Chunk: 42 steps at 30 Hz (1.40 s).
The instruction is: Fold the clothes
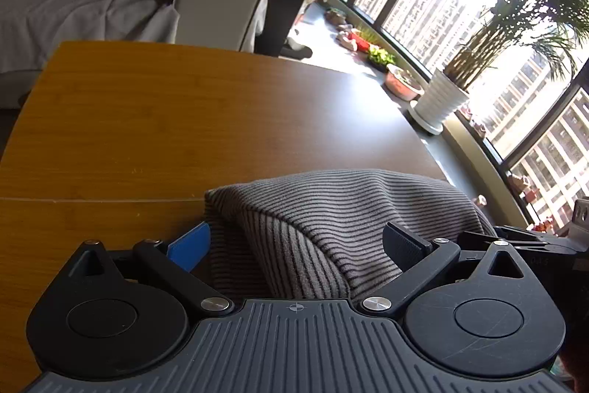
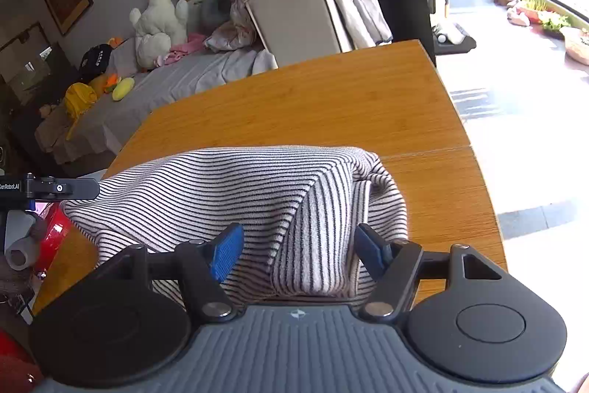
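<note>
Left wrist view, striped garment (image 1: 331,220) bunched between both tools' released fingers, on table (image 1: 165,120).

A: What does the left gripper (image 1: 296,242) look like?

B: Grey ribbed body, a small crosshair mark at its front edge, two black round discs, black link arms on silver screws. One finger pad (image 1: 189,245) is bright blue, the other looks dark.

A: And the right gripper (image 2: 300,251)?

B: The same build, with both pads blue. In its view the other unit's black bar reads "GenRobot.AI".
</note>
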Available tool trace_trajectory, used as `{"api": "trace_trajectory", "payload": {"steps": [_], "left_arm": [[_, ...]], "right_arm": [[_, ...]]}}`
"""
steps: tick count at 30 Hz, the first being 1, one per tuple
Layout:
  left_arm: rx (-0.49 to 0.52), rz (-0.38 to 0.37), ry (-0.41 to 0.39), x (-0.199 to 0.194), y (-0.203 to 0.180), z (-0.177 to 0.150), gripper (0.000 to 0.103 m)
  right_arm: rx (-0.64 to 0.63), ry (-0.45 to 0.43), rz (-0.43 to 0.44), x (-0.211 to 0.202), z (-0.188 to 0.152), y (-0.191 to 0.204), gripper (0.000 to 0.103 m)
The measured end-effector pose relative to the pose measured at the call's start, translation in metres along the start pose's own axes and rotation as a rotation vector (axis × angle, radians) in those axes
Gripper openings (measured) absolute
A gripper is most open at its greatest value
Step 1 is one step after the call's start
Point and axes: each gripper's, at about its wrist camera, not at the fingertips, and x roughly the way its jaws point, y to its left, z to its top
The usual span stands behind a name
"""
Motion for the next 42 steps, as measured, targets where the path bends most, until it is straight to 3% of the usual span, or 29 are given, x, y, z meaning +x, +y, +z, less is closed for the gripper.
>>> {"api": "trace_trajectory", "payload": {"steps": [1, 3, 5, 12, 17, 21, 26, 31, 33, 34, 35, 36, 37, 40, 42], "left_arm": [[-0.024, -0.019, 0.015, 0.007, 0.003, 0.001, 0.098], [-0.071, -0.058, 0.046, 0.02, 0.009, 0.004, 0.078], [-0.118, -0.097, 0.077, 0.034, 0.016, 0.007, 0.07], [-0.108, -0.049, -0.02, 0.054, 0.027, 0.064, 0.052], [-0.045, -0.074, -0.101, 0.018, 0.013, 0.064, 0.052], [-0.013, -0.089, -0.09, 0.003, -0.001, 0.038, 0.052], [-0.016, -0.031, -0.06, 0.0, 0.006, 0.003, 0.052], [-0.044, 0.032, -0.037, 0.004, 0.018, -0.018, 0.065], [-0.031, 0.048, -0.059, -0.004, 0.015, -0.017, 0.066], [-0.021, 0.049, -0.07, -0.008, 0.013, -0.016, 0.067], [-0.01, 0.041, -0.074, -0.01, 0.011, -0.015, 0.072], [-0.001, 0.035, -0.075, -0.012, 0.009, -0.014, 0.081], [-0.001, 0.035, -0.064, -0.009, 0.007, -0.017, 0.084], [0.001, 0.034, -0.031, -0.001, 0.002, -0.023, 0.085], [-0.001, 0.039, -0.019, 0.004, 0.002, -0.028, 0.079]], "right_arm": [[-0.006, 0.004, 0.007, 0.007, -0.001, 0.0, 0.065], [-0.051, 0.003, 0.027, 0.017, 0.003, 0.004, 0.045], [-0.053, -0.003, 0.047, 0.031, 0.012, 0.005, 0.027], [-0.055, -0.095, 0.026, 0.062, 0.077, 0.007, 0.017], [-0.055, -0.153, 0.082, 0.024, 0.07, 0.011, 0.017], [-0.048, -0.16, 0.105, -0.001, 0.042, 0.016, 0.017], [-0.032, -0.127, 0.076, 0.001, 0.005, 0.01, 0.019], [0.042, -0.074, 0.059, 0.013, -0.015, -0.005, 0.027], [0.046, -0.079, 0.061, 0.009, -0.019, -0.005, 0.033], [0.051, -0.078, 0.062, 0.006, -0.02, -0.005, 0.043], [0.063, -0.079, 0.066, 0.004, -0.022, -0.007, 0.056], [0.07, -0.083, 0.063, 0.002, -0.024, -0.008, 0.06], [0.075, -0.087, 0.058, 0.001, -0.027, -0.009, 0.062], [0.057, -0.112, 0.036, -0.003, -0.036, -0.008, 0.058], [-0.003, -0.126, 0.026, -0.007, -0.04, 0.006, 0.028]]}}
